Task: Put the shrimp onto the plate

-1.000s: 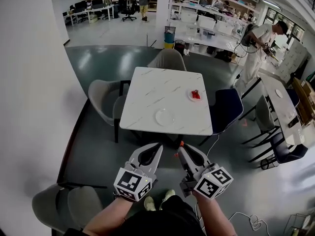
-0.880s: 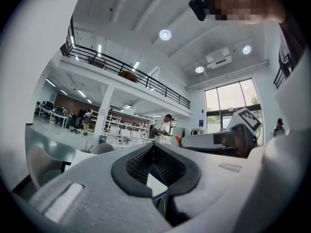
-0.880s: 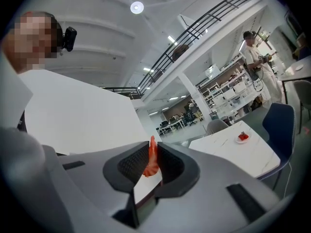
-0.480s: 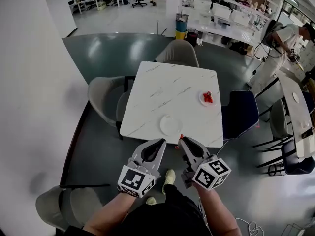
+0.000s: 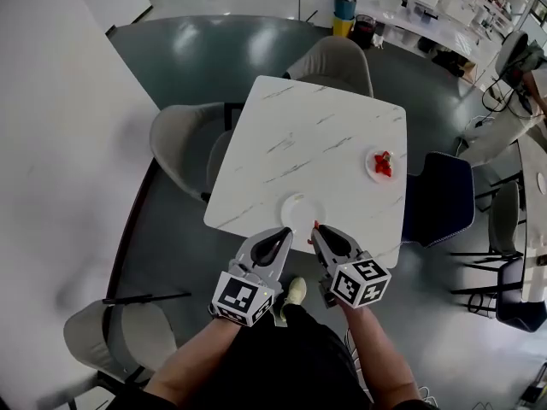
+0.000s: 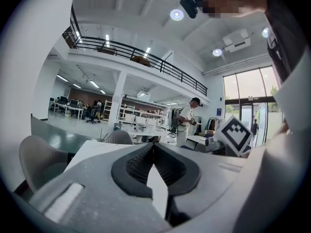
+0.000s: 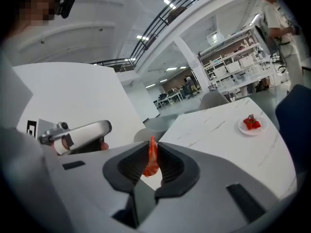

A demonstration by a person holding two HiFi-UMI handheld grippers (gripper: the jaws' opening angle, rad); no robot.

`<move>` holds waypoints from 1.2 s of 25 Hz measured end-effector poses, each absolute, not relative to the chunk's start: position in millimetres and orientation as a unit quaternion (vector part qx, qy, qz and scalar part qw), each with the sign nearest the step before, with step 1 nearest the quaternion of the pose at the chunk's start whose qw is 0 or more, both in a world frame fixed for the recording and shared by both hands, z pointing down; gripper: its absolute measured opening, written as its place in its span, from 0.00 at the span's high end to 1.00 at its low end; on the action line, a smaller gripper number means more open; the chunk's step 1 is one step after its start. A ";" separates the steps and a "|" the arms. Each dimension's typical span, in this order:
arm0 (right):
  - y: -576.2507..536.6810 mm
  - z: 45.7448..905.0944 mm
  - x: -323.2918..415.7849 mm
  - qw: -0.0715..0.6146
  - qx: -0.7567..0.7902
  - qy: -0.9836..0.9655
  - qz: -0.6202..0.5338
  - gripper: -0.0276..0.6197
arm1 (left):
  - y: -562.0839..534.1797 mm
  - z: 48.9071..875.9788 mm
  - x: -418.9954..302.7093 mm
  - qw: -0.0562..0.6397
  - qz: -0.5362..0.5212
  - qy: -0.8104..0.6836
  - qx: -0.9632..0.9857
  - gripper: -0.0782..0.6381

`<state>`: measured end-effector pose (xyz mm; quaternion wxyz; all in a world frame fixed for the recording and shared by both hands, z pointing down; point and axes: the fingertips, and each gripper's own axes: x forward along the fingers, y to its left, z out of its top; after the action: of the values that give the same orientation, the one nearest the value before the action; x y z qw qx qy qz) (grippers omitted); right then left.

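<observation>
An orange-red shrimp (image 7: 151, 158) stands pinched between the pads of my right gripper (image 7: 153, 152), its tip poking up above them; its orange tip (image 5: 315, 225) shows at the right gripper (image 5: 318, 231) in the head view. My left gripper (image 5: 281, 236) is shut with nothing in it, its pads (image 6: 146, 161) touching at the tip. Both hover at the near edge of the white marble table (image 5: 316, 152), just short of an empty white plate (image 5: 300, 211). A second small plate (image 5: 384, 165) holding red pieces sits at the table's right edge.
Grey chairs (image 5: 181, 150) stand on the table's left and far (image 5: 335, 61) sides, a dark blue chair (image 5: 442, 202) on its right. Another grey chair (image 5: 120, 338) is at the lower left. A white wall (image 5: 60, 135) runs along the left.
The table has come closer and the view has tilted down. Both grippers now reach its near edge by the empty plate. The right gripper's hold on the shrimp is unchanged.
</observation>
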<state>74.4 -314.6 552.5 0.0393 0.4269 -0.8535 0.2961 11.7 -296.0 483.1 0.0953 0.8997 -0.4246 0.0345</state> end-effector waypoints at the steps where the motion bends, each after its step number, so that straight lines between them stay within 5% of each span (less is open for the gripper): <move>1: -320.2 564.0 75.8 0.050 0.428 -0.851 0.299 0.87 | -300.8 487.4 12.4 0.101 0.034 -0.424 0.899 0.88; 30: -409.7 787.2 55.1 0.383 0.390 -0.793 0.269 0.87 | -405.0 640.2 -1.9 0.172 0.085 -0.362 0.912 0.88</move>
<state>55.1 -409.7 787.2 0.3830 0.3902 -0.7929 0.2691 -1.9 -405.0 640.2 0.1721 0.9122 -0.3620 0.0853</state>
